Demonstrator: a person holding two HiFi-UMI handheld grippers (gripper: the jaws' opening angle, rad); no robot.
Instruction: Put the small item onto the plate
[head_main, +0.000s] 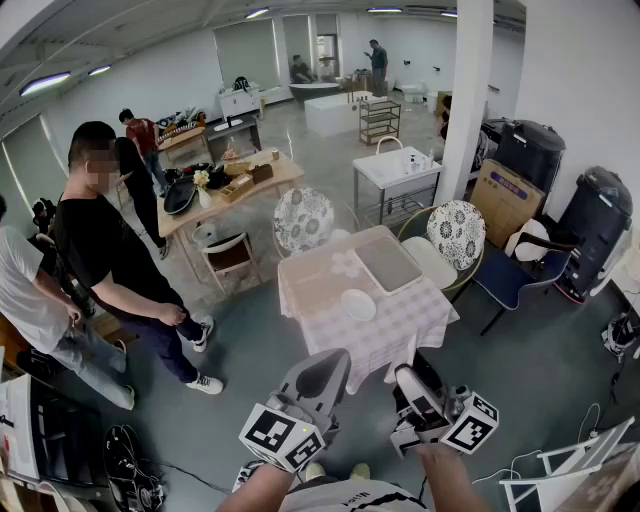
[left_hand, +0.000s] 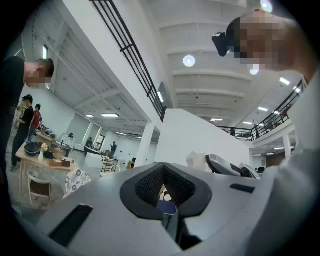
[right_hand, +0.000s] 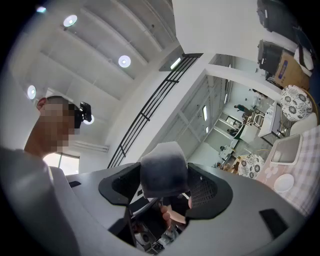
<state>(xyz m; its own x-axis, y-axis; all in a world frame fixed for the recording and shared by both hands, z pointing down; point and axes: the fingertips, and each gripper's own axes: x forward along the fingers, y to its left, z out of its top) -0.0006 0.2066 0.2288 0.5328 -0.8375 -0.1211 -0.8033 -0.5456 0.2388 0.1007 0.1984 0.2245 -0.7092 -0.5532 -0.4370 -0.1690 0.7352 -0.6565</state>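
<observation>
A table with a checked cloth (head_main: 400, 325) stands ahead of me. On it are a white plate (head_main: 358, 304), a grey tray (head_main: 388, 263) and some small pale items (head_main: 347, 263), too small to make out. The right gripper view shows the plate (right_hand: 284, 183) and tray (right_hand: 285, 150) far off at the right edge. Both grippers are held close to my body, well short of the table. My left gripper (head_main: 325, 375) shows only its grey shell and dark padding. My right gripper (head_main: 408, 382) stands open with nothing between its jaws.
A person in black (head_main: 110, 260) stands at the left. Two chairs with patterned backs (head_main: 303, 218) (head_main: 456, 232) and a blue chair (head_main: 510, 275) ring the table. A wooden table (head_main: 230, 185) sits behind, a white column (head_main: 462, 100) at the right, cables (head_main: 130, 470) on the floor.
</observation>
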